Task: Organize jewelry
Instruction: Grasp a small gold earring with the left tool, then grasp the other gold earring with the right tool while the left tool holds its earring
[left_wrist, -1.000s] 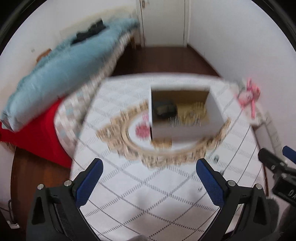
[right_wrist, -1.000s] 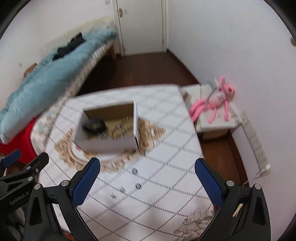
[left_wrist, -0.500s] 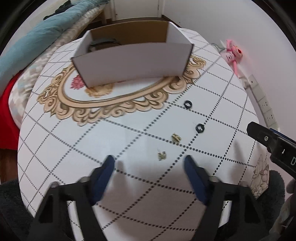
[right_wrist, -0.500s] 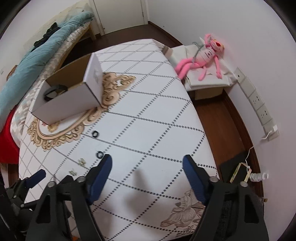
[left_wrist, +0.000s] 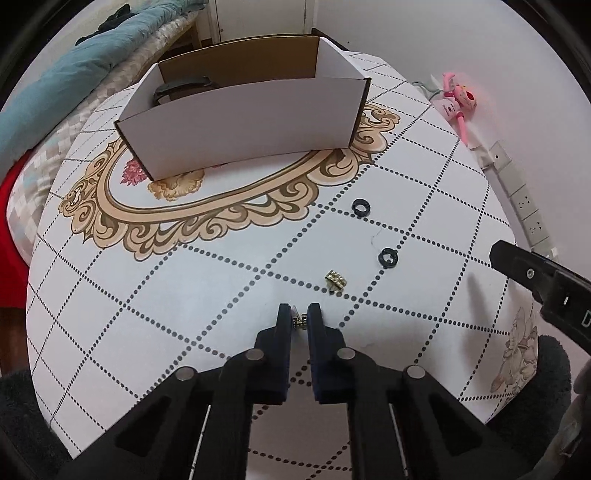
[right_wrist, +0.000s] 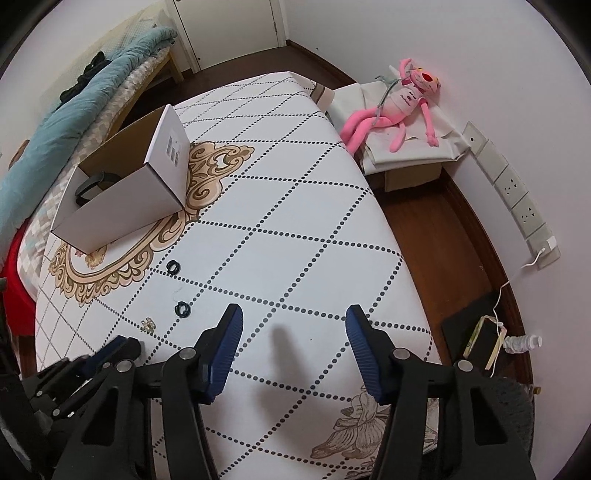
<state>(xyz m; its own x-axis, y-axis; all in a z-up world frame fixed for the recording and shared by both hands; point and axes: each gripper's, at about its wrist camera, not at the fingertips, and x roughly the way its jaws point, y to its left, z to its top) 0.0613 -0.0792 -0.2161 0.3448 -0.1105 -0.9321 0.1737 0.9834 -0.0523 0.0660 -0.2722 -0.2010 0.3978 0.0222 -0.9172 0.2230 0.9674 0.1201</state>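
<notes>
My left gripper (left_wrist: 299, 318) is shut on a small gold earring (left_wrist: 298, 319) low on the white patterned tablecloth (left_wrist: 184, 288). A second gold earring (left_wrist: 335, 281) lies just beyond it, and shows in the right wrist view (right_wrist: 147, 325). Two black rings (left_wrist: 361, 207) (left_wrist: 388, 257) lie to its right, and show in the right wrist view (right_wrist: 173, 266) (right_wrist: 182, 308). The white cardboard box (left_wrist: 240, 118) stands further back, with a dark item inside. My right gripper (right_wrist: 293, 332) is open and empty over the table, right of the rings.
A bed with a teal blanket (left_wrist: 74, 70) is on the left. A pink plush toy (right_wrist: 399, 99) lies on a low stand right of the table. Wall sockets (right_wrist: 513, 192) and dark items on the floor (right_wrist: 480, 339) are at the right.
Both grippers dropped toward the table and tilted down. My left gripper went from wide open to shut on the near gold earring. The right gripper narrowed but stays open.
</notes>
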